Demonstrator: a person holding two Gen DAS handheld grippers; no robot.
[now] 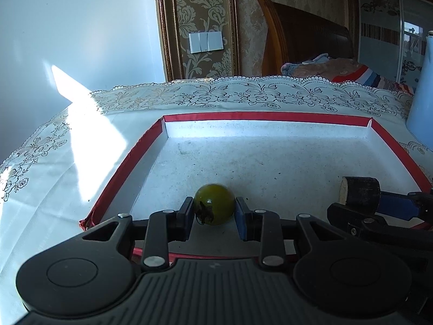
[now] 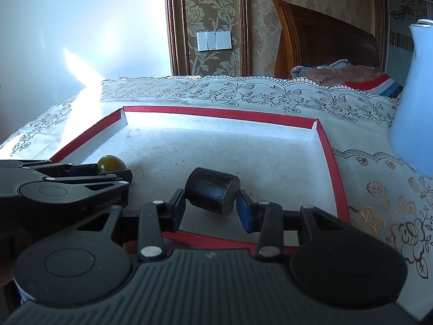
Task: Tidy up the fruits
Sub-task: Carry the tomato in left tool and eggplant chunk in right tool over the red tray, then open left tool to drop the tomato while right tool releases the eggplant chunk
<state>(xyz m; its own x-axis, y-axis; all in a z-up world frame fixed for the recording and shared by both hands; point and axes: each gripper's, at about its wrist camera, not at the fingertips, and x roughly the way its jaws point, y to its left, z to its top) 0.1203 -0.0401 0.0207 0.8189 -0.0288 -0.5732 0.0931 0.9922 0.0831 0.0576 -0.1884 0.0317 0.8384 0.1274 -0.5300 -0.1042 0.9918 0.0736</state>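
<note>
My left gripper (image 1: 214, 211) is shut on a small round green fruit (image 1: 214, 208) with a dark dried stem, held just above the near part of a shallow white tray with a red rim (image 1: 127, 159). My right gripper (image 2: 211, 202) is shut on a short dark cylinder piece (image 2: 212, 191) with a pale cut end, also over the tray's (image 2: 328, 157) near edge. In the right wrist view the left gripper (image 2: 108, 172) shows at the left with the green fruit (image 2: 111, 163). In the left wrist view the right gripper (image 1: 379, 200) and its dark piece (image 1: 361, 193) appear at the right.
The tray lies on a white lace-patterned tablecloth (image 1: 243, 94). A tall pale blue container (image 2: 414, 103) stands to the right of the tray. Sunlight falls across the cloth at the left. Behind are a wooden headboard (image 2: 324, 43) and a wall with light switches.
</note>
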